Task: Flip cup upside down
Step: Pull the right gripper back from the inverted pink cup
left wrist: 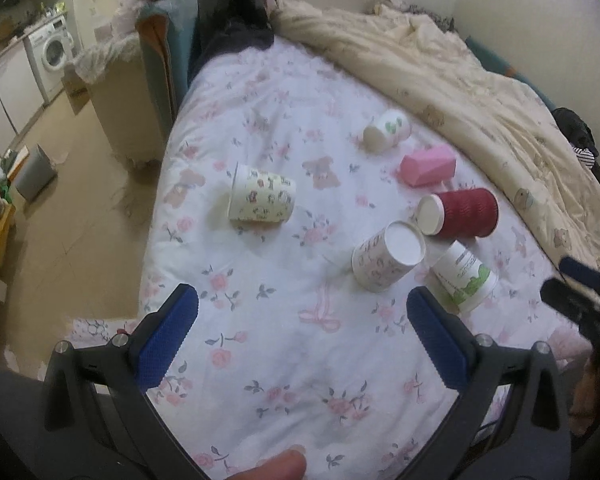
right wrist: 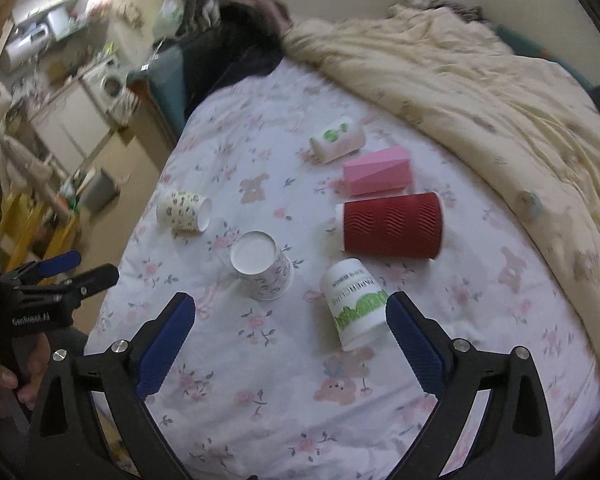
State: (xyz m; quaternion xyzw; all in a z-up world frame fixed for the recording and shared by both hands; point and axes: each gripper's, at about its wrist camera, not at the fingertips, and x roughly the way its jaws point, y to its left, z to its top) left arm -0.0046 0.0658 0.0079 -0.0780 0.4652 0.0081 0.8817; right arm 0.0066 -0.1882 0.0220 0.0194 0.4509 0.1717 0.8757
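Several paper cups lie on a floral bed sheet [left wrist: 284, 344]. A pink-flowered cup [left wrist: 384, 258] [right wrist: 262, 270] stands upside down, white base up. A white cup with green print [right wrist: 354, 304] [left wrist: 464, 276] lies on its side next to my right gripper's right finger. A red ribbed cup [right wrist: 392, 225] [left wrist: 458, 213], a cream patterned cup [left wrist: 260, 200] [right wrist: 184, 210] and a small white-and-green cup [left wrist: 386, 130] [right wrist: 338, 140] lie on their sides. My left gripper [left wrist: 302, 308] is open and empty. My right gripper [right wrist: 290, 312] is open and empty.
A pink box [left wrist: 426, 166] [right wrist: 378, 172] lies beside the red cup. A cream duvet [left wrist: 480, 92] is bunched along the far right. The bed's left edge drops to the floor, with a grey bin [left wrist: 34, 172] and a washing machine [left wrist: 52, 50] beyond.
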